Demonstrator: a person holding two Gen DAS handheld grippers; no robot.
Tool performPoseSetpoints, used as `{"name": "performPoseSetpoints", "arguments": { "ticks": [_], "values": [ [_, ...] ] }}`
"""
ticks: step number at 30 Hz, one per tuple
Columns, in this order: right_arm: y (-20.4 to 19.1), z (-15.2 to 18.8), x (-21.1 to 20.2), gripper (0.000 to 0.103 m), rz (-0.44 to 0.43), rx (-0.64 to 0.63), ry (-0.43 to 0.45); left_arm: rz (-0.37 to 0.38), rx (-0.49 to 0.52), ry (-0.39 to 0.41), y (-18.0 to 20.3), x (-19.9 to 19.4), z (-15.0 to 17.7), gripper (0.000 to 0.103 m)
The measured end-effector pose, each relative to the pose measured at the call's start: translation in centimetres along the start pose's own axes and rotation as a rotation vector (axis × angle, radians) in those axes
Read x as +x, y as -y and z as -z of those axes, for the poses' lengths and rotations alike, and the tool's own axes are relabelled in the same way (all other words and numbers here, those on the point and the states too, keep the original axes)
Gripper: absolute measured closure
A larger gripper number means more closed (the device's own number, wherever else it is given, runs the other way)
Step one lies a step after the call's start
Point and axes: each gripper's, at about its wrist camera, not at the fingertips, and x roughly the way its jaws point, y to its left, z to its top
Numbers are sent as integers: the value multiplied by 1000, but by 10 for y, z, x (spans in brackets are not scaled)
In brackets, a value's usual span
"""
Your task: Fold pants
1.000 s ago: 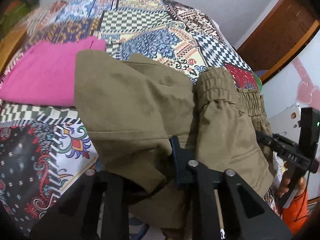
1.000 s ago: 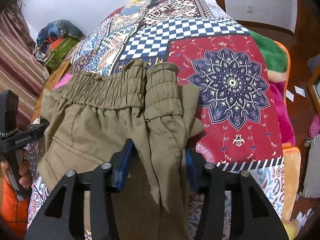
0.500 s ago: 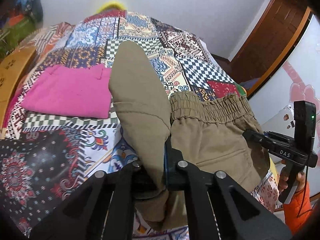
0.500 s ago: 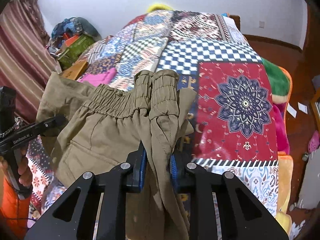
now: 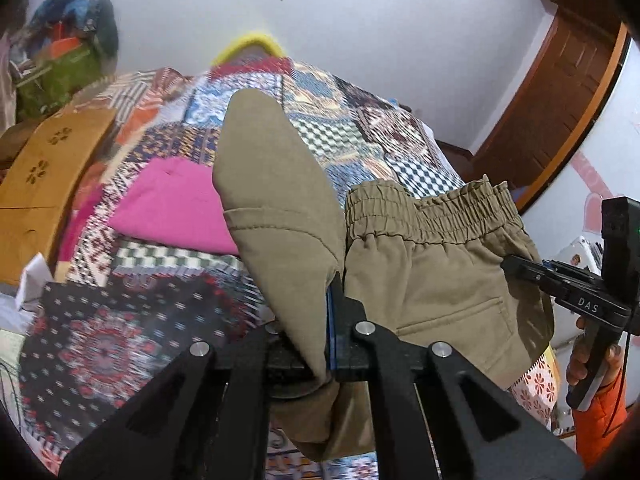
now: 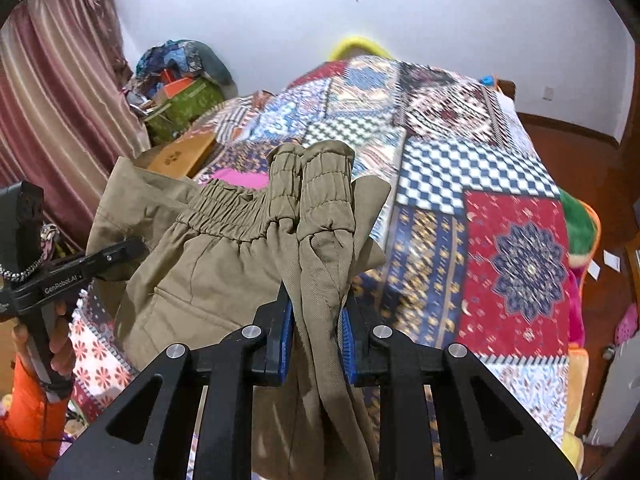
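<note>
The olive-brown pants [image 5: 432, 264] hang in the air above the patchwork bedspread [image 5: 360, 136], held at both ends. My left gripper [image 5: 326, 320] is shut on a hemmed leg end [image 5: 276, 208] that stands up in front of the camera. My right gripper [image 6: 316, 332] is shut on the bunched elastic waistband [image 6: 316, 184], with cloth draping down between its blue pads [image 6: 286, 336]. In the left wrist view the right gripper [image 5: 532, 270] shows at the right, gripping the waist side. Seen from the right wrist, the left gripper [image 6: 116, 256] is at the left edge.
A folded pink garment [image 5: 176, 204] lies on the bed to the left of the pants. A wooden board [image 5: 44, 184] and a pile of bags [image 6: 180, 88] stand past the bed's left side. A wooden door [image 5: 560, 92] is at the right. The person's hand in an orange sleeve [image 6: 36, 412] holds the left gripper.
Both grippers closed on the pants and rose, lifting them off the bed. The leg end now stands upright in the left gripper, and more wall shows in both views.
</note>
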Motion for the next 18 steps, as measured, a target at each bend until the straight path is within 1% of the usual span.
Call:
{"name": "performPoseSetpoints", "arguments": {
  "ticks": [7, 14, 18],
  "values": [
    [-34, -22, 27, 85, -30, -23, 9, -39, -46, 33, -47, -6, -20, 98],
    [-61, -50, 61, 85, -48, -51, 5, -50, -99, 39, -97, 8, -42, 98],
    [-74, -67, 82, 85, -45, -71, 8, -73, -115, 49, -122, 23, -57, 98]
  ]
}}
